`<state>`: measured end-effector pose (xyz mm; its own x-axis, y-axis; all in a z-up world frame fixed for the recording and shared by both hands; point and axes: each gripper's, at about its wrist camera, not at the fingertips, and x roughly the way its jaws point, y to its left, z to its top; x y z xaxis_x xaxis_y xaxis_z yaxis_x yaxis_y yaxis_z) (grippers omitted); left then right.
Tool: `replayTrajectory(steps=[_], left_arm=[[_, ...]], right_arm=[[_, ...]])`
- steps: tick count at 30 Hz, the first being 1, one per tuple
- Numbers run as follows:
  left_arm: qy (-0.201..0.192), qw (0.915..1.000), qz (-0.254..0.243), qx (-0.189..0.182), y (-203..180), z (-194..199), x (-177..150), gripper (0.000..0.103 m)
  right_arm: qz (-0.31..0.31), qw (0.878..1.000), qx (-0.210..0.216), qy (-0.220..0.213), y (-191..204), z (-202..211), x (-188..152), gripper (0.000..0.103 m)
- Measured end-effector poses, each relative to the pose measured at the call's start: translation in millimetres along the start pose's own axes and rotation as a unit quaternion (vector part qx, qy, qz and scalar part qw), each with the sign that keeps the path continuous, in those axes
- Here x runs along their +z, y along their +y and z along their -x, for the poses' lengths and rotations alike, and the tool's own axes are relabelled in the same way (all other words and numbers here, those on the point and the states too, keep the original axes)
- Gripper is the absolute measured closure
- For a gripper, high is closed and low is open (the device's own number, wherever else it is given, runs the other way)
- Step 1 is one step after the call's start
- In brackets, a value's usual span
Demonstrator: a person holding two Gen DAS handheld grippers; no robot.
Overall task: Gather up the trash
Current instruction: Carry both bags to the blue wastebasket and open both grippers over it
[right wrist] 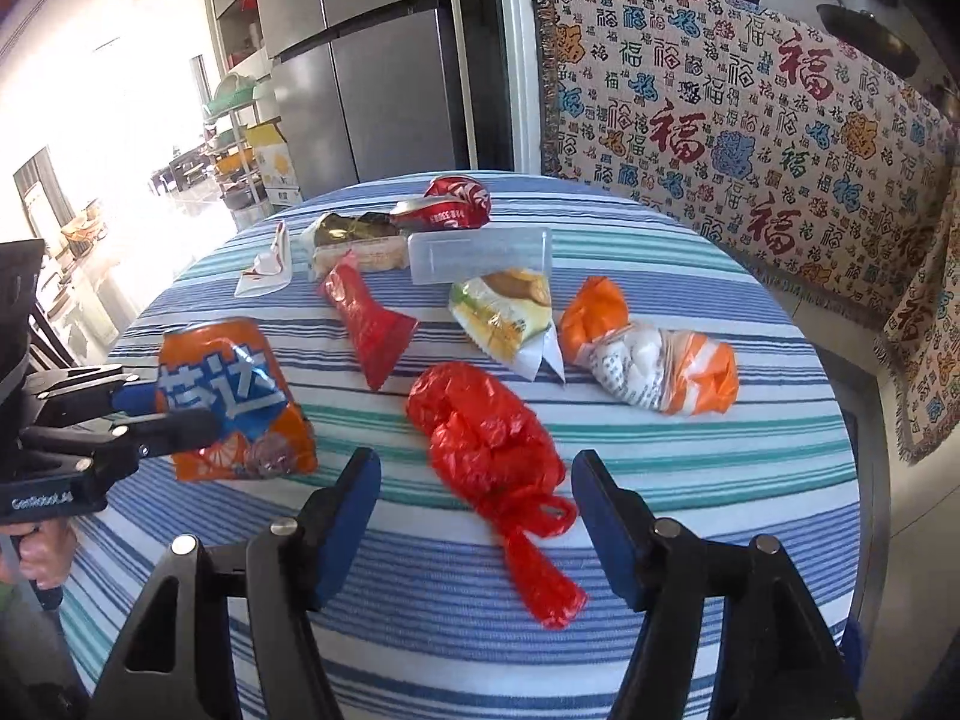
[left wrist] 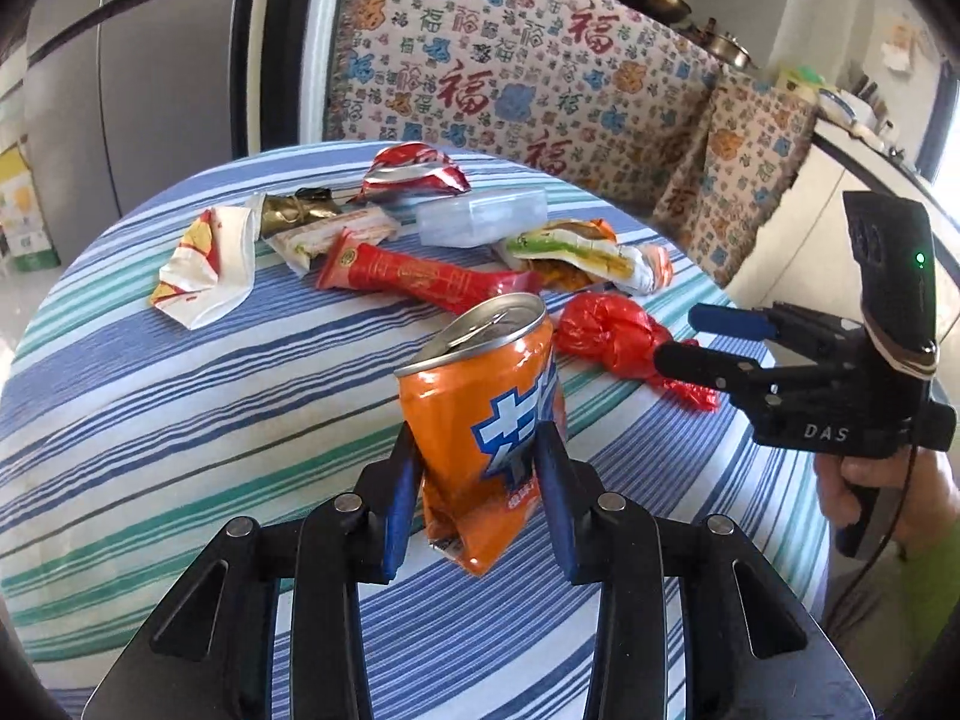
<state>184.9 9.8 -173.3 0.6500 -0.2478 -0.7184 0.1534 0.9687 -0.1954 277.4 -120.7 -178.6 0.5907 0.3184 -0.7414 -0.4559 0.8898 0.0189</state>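
A dented orange soda can point(left wrist: 480, 372) is lifted off the striped tablecloth point(left wrist: 150, 420), and my left gripper point(left wrist: 477, 444) is shut on its crumpled lower half. The right wrist view shows the same can point(right wrist: 222, 384) at the left, clamped by the left gripper point(right wrist: 174, 414). My right gripper point(right wrist: 477, 468) stands open just above a knotted red plastic bag point(right wrist: 486, 438), whose tail lies between the fingers without touching the pads. In the left wrist view the right gripper point(left wrist: 678, 336) hovers by the red bag point(left wrist: 606, 330).
More litter lies across the round table: a long red wrapper point(left wrist: 420, 276), a clear plastic box point(left wrist: 480, 216), a green and yellow snack packet point(left wrist: 576, 252), an orange and white bag point(right wrist: 660, 372), a white paper wrapper point(left wrist: 204, 264). A patterned cloth point(left wrist: 540, 72) hangs behind.
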Motion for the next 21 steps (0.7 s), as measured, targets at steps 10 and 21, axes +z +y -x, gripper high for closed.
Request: replayTrajectory(steps=[10,21], left_arm=[[-0.012,0.9998,-0.007,0.014,-9,6,-2,0.065],[-0.010,0.9993,-0.033,-0.012,-63,-7,0,0.066]], right_arm=[[-0.053,0.997,0.050,0.021,-13,0,-2,0.061],[-0.143,0.988,0.050,0.004,-68,63,-43,0.061]])
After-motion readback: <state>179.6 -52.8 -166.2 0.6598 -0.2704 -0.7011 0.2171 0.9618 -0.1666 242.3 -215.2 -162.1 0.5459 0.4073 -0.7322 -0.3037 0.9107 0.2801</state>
